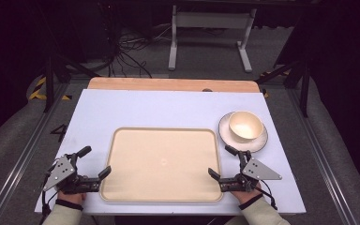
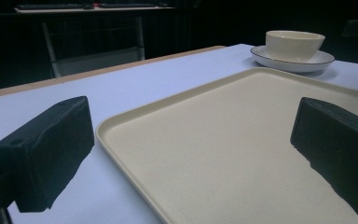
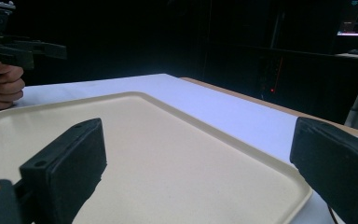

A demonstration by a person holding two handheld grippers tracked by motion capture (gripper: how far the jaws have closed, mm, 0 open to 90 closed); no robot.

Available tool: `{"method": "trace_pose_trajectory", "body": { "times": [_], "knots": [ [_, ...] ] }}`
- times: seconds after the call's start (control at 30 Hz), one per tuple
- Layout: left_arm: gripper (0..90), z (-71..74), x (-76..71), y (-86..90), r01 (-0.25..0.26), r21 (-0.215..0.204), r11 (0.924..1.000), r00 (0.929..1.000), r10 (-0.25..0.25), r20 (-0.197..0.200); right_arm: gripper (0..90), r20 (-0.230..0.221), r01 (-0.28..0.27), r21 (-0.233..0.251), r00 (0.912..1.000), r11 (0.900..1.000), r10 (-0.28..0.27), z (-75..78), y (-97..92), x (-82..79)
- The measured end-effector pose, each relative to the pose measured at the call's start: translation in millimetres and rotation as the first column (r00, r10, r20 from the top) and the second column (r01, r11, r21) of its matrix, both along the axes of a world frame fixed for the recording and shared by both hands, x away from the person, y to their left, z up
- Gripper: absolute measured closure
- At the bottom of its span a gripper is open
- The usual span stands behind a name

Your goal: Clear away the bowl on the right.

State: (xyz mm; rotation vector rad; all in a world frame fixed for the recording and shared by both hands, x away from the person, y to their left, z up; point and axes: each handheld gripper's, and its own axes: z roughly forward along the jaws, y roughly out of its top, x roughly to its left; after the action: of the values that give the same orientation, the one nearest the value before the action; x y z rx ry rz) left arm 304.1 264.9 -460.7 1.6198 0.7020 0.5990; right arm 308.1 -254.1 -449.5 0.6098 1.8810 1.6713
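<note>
A large beige tray (image 1: 164, 130) lies empty at the table's front middle. My left gripper (image 1: 96, 161) stands open at the tray's front left corner. In the left gripper view (image 2: 186, 140) one jaw is over the table and the other over the tray rim (image 2: 116, 154). My right gripper (image 1: 220, 161) stands open at the front right corner, straddling the rim (image 3: 242, 148) the same way (image 3: 200, 158). Nothing is held between either pair of jaws. A cream bowl (image 1: 245, 126) sits on a white plate (image 1: 260, 143) just beyond the tray's far right corner.
The white table top (image 1: 136, 108) has a wooden strip (image 1: 168, 84) along its back edge. Metal rails run along both sides. A white frame (image 1: 211, 28) and cables (image 1: 126, 51) are on the floor behind. In the right gripper view, a hand (image 3: 0, 86) holds the other gripper (image 3: 23, 49) at top left.
</note>
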Motion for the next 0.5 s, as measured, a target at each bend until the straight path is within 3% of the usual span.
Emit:
{"method": "trace_pose_trajectory", "body": {
  "times": [0.5],
  "knots": [
    [0.2, 0.0, -0.1, 0.3, 0.002, 0.003, 1.0, 1.0, -0.002, 0.002, 3.8, -0.01, -0.007, -0.006, 0.9999, 1.0, 0.007, 1.5, 1.2, -0.7]
  ]
}}
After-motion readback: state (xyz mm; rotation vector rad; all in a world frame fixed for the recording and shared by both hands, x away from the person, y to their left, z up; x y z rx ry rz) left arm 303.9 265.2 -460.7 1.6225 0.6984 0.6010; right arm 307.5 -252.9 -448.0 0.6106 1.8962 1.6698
